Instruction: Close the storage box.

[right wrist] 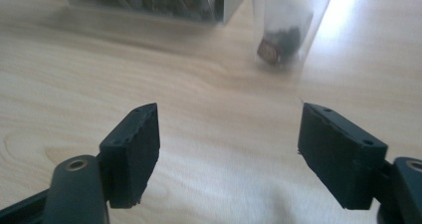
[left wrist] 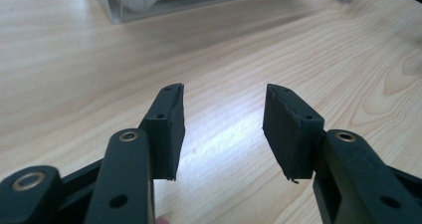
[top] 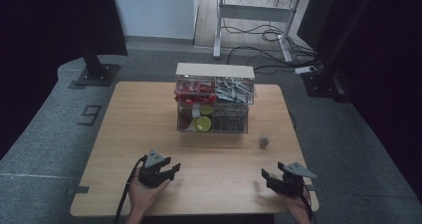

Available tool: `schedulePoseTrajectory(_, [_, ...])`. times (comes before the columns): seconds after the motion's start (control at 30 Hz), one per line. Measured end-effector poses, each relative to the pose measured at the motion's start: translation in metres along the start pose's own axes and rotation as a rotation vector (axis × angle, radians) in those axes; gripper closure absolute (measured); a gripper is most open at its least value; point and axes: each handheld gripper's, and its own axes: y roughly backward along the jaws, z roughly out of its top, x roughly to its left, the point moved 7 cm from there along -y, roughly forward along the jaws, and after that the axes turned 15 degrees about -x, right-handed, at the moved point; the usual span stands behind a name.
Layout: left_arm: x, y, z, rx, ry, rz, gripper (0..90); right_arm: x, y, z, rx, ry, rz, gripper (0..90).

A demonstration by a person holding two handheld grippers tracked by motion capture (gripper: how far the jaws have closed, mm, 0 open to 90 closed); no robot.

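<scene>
left gripper (top: 175, 168) hung near the table's (top: 124, 134) front edge, jaws apart, nothing between. right gripper (top: 263, 176) likewise released, aimed toward the clear cup (right wrist: 284, 30) with a dark item inside, well apart. clear organizer (top: 214, 99) stood behind. round mark on that item too blurred for reading.

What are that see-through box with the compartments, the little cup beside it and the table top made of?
The compartment box looks like clear rigid plastic, perhaps acrylic: its contents show through glossy walls, and its top looks opaque and pale. The small cup seems thin clear plastic, slightly frosted, with something dark showing through at its bottom. The table shows light wood grain with a smooth, faintly shiny finish, likely laminate or veneer.
</scene>
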Motion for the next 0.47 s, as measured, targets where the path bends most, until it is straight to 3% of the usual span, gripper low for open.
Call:
schedulePoseTrajectory(0.13, [0.0022,-0.0002,-0.0043,0.012,0.0,0.004,50.3,-0.0021,0.0017,-0.0086,0.03,0.003,-0.006,22.7])
schedulePoseTrajectory(0.47, [0.0068,-0.0049,-0.0032,0.009,0.012,0.026,45.8,-0.0039,-0.0015,-0.0098,0.04,0.003,-0.013,20.8])
